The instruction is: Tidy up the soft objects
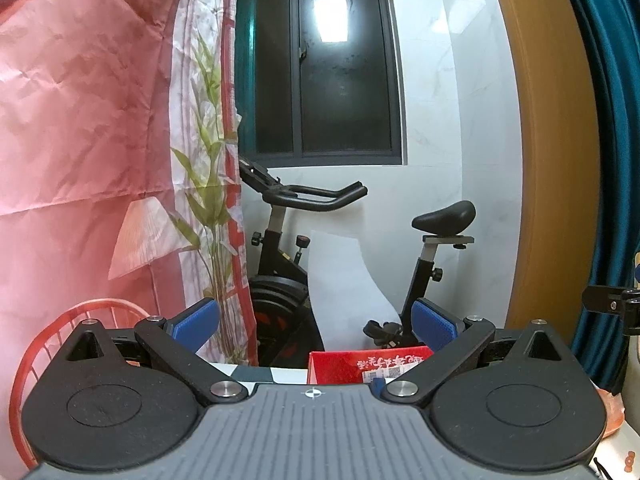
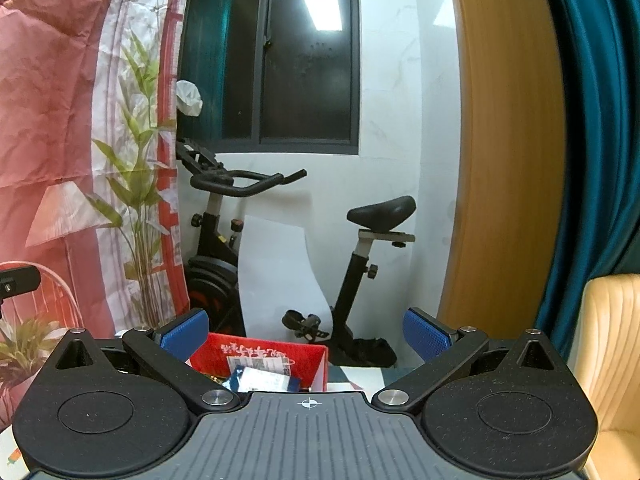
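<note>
My left gripper (image 1: 316, 326) is open and empty, held level and facing the far wall. My right gripper (image 2: 306, 330) is open and empty too, held the same way. A red cardboard box (image 1: 360, 366) stands just beyond the left gripper, low in view; in the right wrist view the box (image 2: 264, 354) holds several packets, one blue and white (image 2: 260, 380). No soft object shows between either pair of fingers. A red wire basket (image 1: 52, 344) sits at the left, also in the right wrist view (image 2: 52, 300).
A black exercise bike (image 1: 288, 280) stands by the white wall under a dark window (image 1: 320, 68). A pink printed sheet (image 1: 88, 140) hangs at left. A wooden door frame (image 1: 552, 160) and teal curtain (image 1: 608, 160) are at right. A tan chair (image 2: 612, 360) is at right.
</note>
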A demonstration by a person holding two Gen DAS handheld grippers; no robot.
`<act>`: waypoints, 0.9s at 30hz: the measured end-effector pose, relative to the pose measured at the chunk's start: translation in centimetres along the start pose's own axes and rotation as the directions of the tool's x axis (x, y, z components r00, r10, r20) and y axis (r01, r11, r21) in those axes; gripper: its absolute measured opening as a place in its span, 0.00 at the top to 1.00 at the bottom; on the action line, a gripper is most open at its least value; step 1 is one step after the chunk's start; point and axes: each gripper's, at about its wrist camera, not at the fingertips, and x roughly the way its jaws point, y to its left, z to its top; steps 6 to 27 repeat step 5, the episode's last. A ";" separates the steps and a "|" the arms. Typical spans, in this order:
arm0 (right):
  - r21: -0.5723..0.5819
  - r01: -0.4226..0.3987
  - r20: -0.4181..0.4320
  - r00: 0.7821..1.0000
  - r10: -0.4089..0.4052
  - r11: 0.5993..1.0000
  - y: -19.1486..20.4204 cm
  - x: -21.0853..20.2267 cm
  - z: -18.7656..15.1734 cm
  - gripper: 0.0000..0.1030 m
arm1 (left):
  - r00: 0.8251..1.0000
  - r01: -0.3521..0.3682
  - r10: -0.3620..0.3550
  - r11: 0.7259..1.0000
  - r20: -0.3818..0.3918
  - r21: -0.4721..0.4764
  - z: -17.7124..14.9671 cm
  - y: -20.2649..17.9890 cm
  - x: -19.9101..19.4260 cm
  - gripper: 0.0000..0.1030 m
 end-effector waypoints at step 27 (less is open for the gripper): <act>0.001 -0.001 -0.006 1.000 0.001 1.000 -0.2 0.4 -0.3 0.00 | 1.000 -0.003 0.003 1.000 -0.006 -0.003 -0.1 0.1 0.1 0.00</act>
